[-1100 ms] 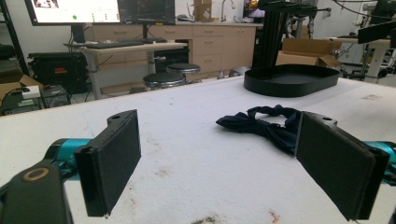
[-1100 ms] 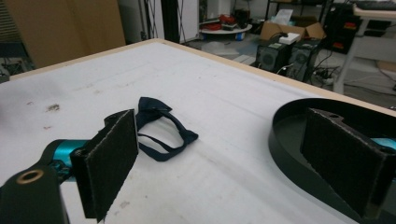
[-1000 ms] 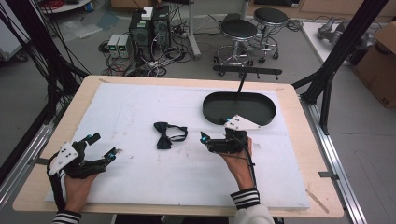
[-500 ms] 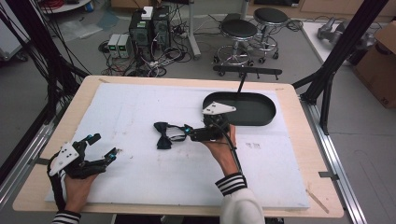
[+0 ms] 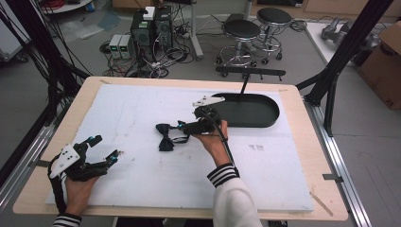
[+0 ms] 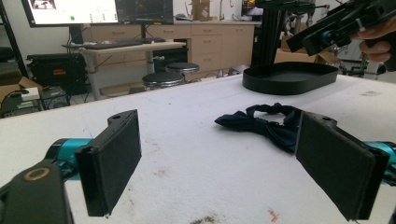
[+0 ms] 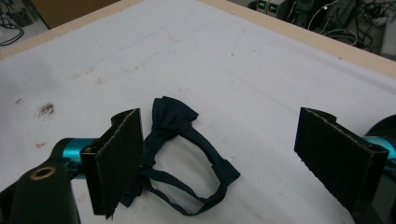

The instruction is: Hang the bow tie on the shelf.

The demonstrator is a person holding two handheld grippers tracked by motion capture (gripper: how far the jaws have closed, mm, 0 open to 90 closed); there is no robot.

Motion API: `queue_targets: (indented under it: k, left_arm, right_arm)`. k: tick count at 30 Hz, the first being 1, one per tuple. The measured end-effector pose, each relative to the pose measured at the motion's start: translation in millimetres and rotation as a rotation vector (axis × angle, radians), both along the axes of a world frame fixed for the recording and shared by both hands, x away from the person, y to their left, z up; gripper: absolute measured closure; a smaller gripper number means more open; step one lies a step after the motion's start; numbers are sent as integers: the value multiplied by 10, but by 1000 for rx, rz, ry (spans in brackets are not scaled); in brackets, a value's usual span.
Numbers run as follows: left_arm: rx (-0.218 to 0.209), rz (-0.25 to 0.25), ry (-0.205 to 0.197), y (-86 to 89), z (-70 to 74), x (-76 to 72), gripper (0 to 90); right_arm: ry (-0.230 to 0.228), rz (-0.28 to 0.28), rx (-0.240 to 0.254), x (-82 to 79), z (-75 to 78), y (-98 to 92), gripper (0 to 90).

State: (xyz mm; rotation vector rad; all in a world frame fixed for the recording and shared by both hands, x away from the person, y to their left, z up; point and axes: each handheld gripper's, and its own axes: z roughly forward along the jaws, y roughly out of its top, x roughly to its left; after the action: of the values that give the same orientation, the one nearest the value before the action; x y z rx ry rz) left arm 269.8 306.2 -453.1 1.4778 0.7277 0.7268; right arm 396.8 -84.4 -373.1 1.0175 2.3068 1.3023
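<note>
Bow tie lies flat on the bench just ahead of our right hand-held gripper, jaws wide but just narrowing, strap loop between them untouched; left hand-held gripper farther, open.

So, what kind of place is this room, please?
Most likely a lab or workshop set up for recording. A black frame stands around the table, desktop computers with loose cables sit on the floor behind it, and the left gripper view shows a monitor above a desk with stools.
</note>
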Motion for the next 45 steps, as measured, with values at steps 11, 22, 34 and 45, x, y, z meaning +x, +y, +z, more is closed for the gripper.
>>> queue_targets:
  k: [11,22,34,45]
  left_arm:
    - [-4,-2,-3,0,-1,-2,149]
    - [-6,-1,-1,2,-1,0,149]
    - [-2,-3,-2,5,-1,-1,148]
    - [-2,-5,-4,3,-2,-3,148]
  right_arm:
    - [70,-29,-125,158,-124,149,193]
    - [159,-60,-217,262,-303,201,294]
    - [228,-43,-286,299,-399,269,350]
    - [257,-33,-309,344,-487,303,472]
